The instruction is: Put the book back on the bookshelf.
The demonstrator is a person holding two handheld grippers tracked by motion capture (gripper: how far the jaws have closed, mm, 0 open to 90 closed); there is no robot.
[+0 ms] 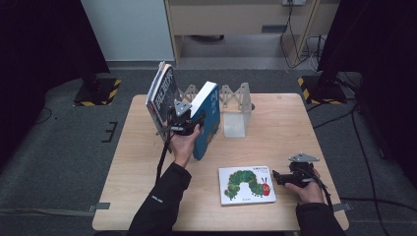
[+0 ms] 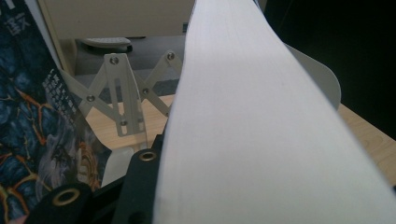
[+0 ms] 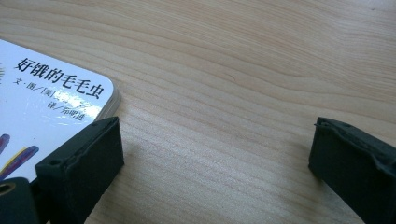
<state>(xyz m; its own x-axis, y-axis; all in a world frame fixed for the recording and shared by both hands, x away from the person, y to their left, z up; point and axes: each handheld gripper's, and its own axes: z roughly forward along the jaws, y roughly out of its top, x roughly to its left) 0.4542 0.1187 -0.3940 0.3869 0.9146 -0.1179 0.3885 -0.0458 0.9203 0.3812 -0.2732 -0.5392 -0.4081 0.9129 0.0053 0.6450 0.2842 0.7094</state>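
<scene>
Blue book [image 1: 209, 118] between left gripper [image 1: 186, 119] jaws

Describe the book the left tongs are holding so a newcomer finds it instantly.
On the wooden table, look at the white accordion rack along its far edge. Just left of it, the left tongs hold a thick blue-covered book upright; the dark-covered book leans further left, and the caterpillar book lies flat.

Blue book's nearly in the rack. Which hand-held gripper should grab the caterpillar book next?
Right. The right hand-held gripper rests open beside the caterpillar book, one jaw over its corner. The left hand-held gripper is shut on the blue book at the rack.
</scene>
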